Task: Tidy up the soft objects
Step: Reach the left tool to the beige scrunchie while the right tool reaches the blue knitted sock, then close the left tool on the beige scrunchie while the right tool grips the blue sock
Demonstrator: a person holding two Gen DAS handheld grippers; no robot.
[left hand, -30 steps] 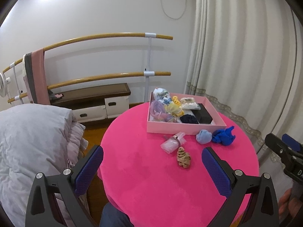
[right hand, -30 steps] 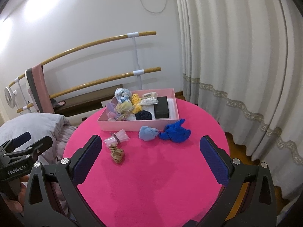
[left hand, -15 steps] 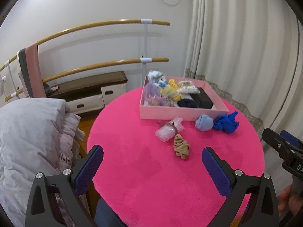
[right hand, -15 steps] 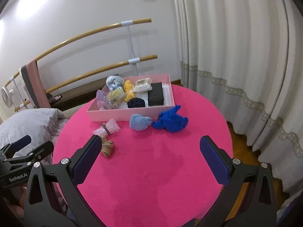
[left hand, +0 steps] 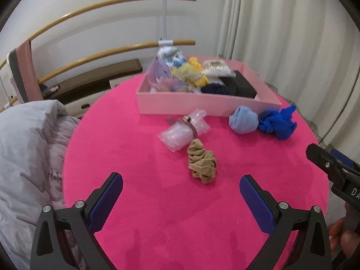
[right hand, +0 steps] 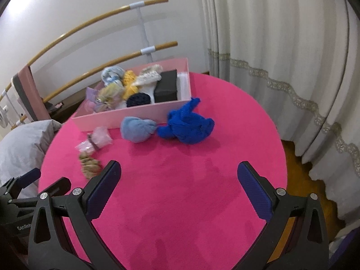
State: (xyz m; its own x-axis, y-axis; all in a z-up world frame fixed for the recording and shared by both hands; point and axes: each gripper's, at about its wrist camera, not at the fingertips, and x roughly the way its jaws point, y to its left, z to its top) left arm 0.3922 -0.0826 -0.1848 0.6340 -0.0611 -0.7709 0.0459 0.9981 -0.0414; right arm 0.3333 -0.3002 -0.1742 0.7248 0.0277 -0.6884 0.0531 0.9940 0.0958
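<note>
A pink box [left hand: 180,106] [right hand: 135,112] holding several soft items stands at the far side of a round pink table [left hand: 157,202] [right hand: 191,191]. In front of it lie a tan scrunchie [left hand: 202,163] [right hand: 88,164], a clear plastic pouch [left hand: 183,130] [right hand: 95,140], a light blue bundle [left hand: 243,122] [right hand: 137,129] and a dark blue cloth [left hand: 277,122] [right hand: 187,122]. My left gripper [left hand: 181,193] is open and empty, just short of the scrunchie. My right gripper [right hand: 179,181] is open and empty, short of the blue items.
A grey duvet [left hand: 27,153] lies left of the table. Wooden wall bars [left hand: 101,6] and a low bench [left hand: 94,81] stand behind it. Curtains [right hand: 281,45] hang at the right. The right gripper also shows at the left wrist view's right edge [left hand: 333,168].
Both grippers have moved forward and lower over the table, so the box and the loose items look closer. Both stay open and empty.
</note>
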